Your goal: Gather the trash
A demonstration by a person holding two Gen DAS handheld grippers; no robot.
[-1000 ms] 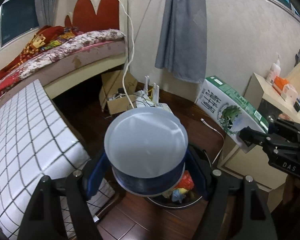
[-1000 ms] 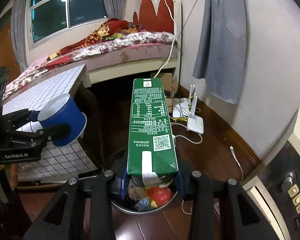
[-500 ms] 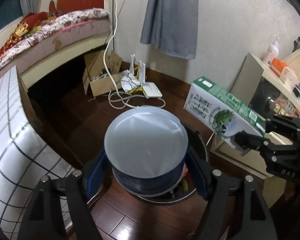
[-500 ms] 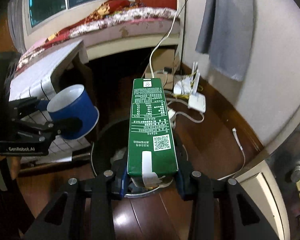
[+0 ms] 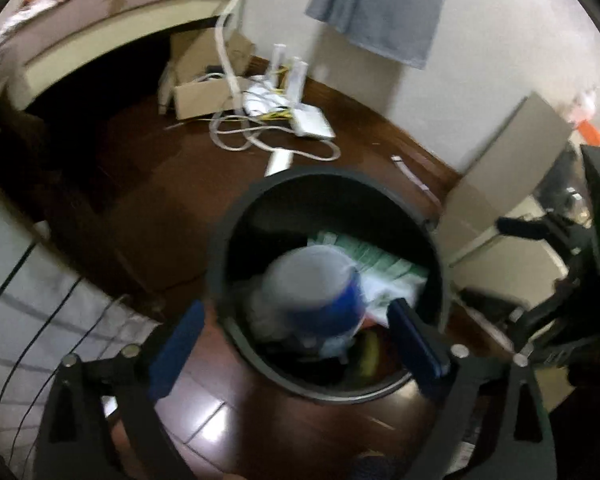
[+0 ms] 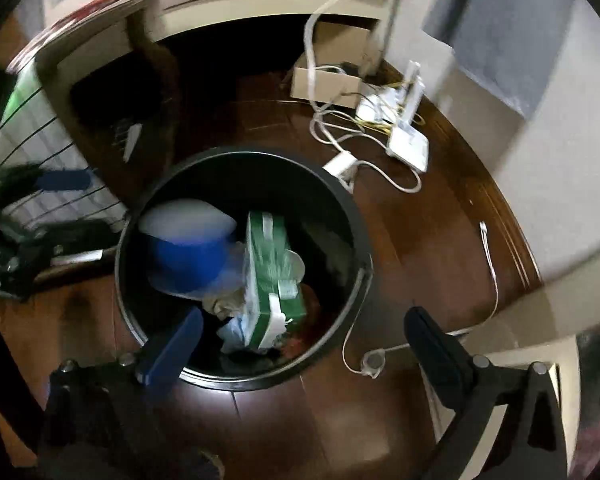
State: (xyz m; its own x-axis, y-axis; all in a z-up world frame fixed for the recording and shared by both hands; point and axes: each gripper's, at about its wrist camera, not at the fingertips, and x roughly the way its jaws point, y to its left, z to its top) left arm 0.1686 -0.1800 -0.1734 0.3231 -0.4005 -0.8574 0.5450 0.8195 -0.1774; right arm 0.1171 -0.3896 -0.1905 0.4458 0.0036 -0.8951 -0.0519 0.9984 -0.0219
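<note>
With the jaws of the left gripper (image 5: 296,344) and the right gripper (image 6: 300,340) just spread wide and nothing clasped, the release is best finished above the black bin (image 6: 352,216), where the blue cup (image 6: 188,252) and green carton (image 6: 274,276), though blurred, seemingly already lie.

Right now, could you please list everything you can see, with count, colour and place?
bin: one, black, round, on the floor below both grippers
cup: one, blue with pale inside, in the bin
carton: one, green and white, in the bin beside the cup
other trash: several crumpled pieces, mixed colours, under them
router: one, white, on the floor by the wall
cables: several, white, looped near the router
box: one, cardboard, by the bed
cloth: one, grey, hanging on the wall
floor: dark wood
left gripper: jaws just opened, nothing between them
right gripper: jaws just opened, nothing between them
</note>
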